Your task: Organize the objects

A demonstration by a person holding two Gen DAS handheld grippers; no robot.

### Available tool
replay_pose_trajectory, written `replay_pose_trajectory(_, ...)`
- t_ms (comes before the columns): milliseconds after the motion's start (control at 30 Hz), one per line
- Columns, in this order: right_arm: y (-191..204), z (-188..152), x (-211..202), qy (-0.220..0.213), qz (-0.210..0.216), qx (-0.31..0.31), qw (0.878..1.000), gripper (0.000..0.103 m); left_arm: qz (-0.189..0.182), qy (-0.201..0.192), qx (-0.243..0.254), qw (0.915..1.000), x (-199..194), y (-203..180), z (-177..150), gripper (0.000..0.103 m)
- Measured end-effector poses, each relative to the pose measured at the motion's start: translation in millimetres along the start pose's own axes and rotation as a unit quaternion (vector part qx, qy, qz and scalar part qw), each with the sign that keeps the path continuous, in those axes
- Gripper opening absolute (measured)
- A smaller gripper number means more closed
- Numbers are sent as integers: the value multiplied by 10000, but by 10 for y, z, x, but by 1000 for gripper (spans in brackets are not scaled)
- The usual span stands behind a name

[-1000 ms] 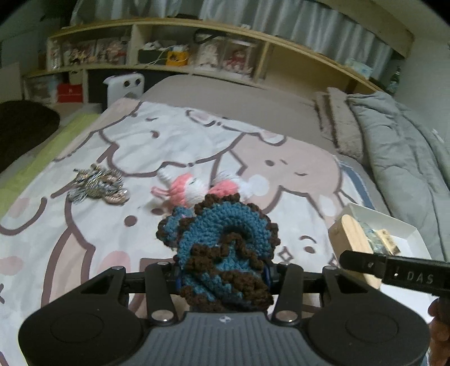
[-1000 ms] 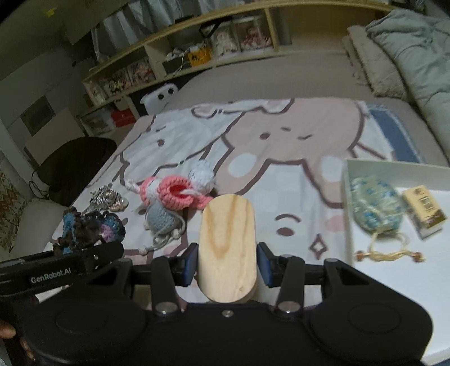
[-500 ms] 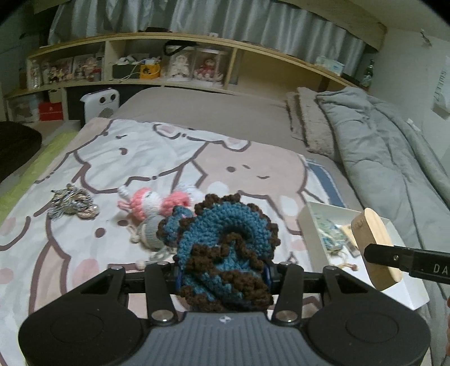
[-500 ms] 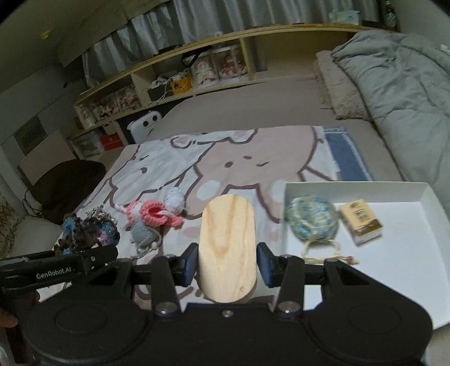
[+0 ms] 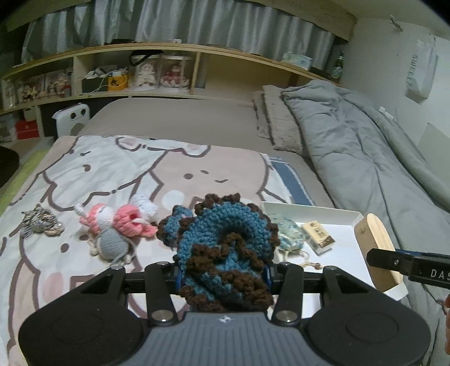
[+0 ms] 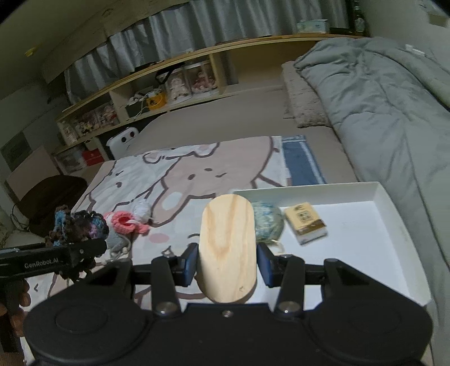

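Blue-brown crochet piece [image 5: 225, 247], wooden block [image 6: 227, 250], both held

Dim bedroom: bed [image 5: 174, 124], grey duvet [image 5: 360, 146], wooden shelf [image 5: 197, 73], curtains [image 5: 180, 25].

"GenRobot.AI" in white on the black side of the left gripper [image 6: 84, 250], seen from the right wrist view. "DAS", cut off at the picture's edge, in white on the black side of the right gripper [image 5: 393, 260], seen from the left wrist view. Print on the small box [image 6: 305, 226] in the white tray [image 6: 393, 202] too small to read. Lettering on the white wall pouch [image 5: 420, 71] blurred, unreadable.
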State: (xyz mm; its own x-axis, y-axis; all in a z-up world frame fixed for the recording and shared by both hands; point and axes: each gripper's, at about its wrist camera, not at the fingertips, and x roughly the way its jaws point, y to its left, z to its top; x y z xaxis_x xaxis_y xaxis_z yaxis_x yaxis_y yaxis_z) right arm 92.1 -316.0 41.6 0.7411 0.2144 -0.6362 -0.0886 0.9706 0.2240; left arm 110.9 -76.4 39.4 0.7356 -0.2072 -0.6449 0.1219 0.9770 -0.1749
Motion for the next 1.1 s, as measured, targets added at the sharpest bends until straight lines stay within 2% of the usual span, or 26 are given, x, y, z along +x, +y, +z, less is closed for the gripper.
replay_pose_trajectory(500, -638, -66, -282, -157, -408, 169, 9989, 46, -489, 54, 310, 9983, 225, -713, 19, 48)
replay_pose_trajectory(800, -1022, -105, -307, -193, -635, 275, 9974, 46, -849, 89, 400, 9955, 440, -1074, 36, 48)
replay_pose_trajectory(1100, -1405, -151, -193, -138, -802, 356, 9960, 45, -1426, 215, 765, 9866, 835, -1589, 71, 48)
